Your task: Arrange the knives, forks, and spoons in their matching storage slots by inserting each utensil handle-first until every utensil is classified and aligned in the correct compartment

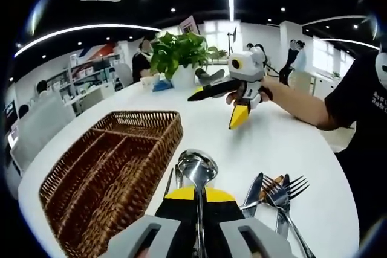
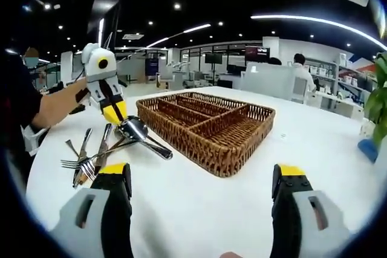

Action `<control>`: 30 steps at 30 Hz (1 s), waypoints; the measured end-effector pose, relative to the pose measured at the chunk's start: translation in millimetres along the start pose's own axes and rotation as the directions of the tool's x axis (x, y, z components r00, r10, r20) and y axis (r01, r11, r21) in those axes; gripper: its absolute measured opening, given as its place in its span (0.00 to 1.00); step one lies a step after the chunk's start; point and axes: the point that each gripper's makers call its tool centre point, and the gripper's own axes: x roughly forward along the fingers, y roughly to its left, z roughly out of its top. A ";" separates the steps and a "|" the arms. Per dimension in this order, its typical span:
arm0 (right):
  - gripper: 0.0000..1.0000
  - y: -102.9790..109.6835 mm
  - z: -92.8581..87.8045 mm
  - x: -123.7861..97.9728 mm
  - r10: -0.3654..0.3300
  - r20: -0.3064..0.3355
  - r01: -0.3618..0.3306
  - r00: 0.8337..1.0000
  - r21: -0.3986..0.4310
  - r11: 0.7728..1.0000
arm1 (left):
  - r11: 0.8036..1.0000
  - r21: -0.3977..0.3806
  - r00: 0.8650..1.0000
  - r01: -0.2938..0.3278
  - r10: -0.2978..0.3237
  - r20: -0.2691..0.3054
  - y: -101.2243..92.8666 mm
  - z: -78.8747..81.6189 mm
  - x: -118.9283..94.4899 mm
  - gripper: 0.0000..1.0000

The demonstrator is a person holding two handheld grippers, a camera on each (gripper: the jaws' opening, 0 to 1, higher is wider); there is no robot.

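Picking the first spoon [image 1: 197, 170] from the pile of utensils [image 1: 275, 194] on the white table [image 1: 278, 143], with left gripper [image 1: 198, 200] closed on its neck, bowl forward beyond the jaws. Next: carrying to the wicker tray [image 1: 115, 161] just beside, then turning for handle-first entry. Right gripper [image 2: 202, 179] wide open, holding nothing, well apart from the pile.

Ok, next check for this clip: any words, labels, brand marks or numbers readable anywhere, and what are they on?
Nothing can be read.
Person's black shirt, left gripper view: pale marks on the chest, too blurred to read.
Wall display far back in the right gripper view: bright patch, too small to read.
Wicker tray, cutlery, both tools: no lettering visible.
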 end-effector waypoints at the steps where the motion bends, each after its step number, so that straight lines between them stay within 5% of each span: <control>1: 0.99 0.3 0.0 0.3 -0.001 -0.002 0.001 1.000 -0.004 1.000 | 1.000 0.005 1.000 -0.001 0.001 -0.002 0.6 0.6 -1.0 0.00; 9: 0.99 0.1 18.6 -5.3 -0.001 0.078 0.000 0.997 0.010 1.000 | 0.998 0.055 1.000 0.010 -0.010 -0.006 6.9 16.7 -15.5 0.00; 18: 1.00 -4.0 23.2 -17.1 -0.035 0.051 0.037 0.998 -0.032 0.999 | 0.998 0.059 1.000 -0.026 0.027 -0.014 22.5 24.1 -33.1 0.00; 30: 0.99 23.8 44.1 -20.5 0.042 0.114 -0.040 0.993 -0.015 0.999 | 0.992 0.120 0.999 -0.035 0.039 -0.030 29.2 37.4 -49.9 0.00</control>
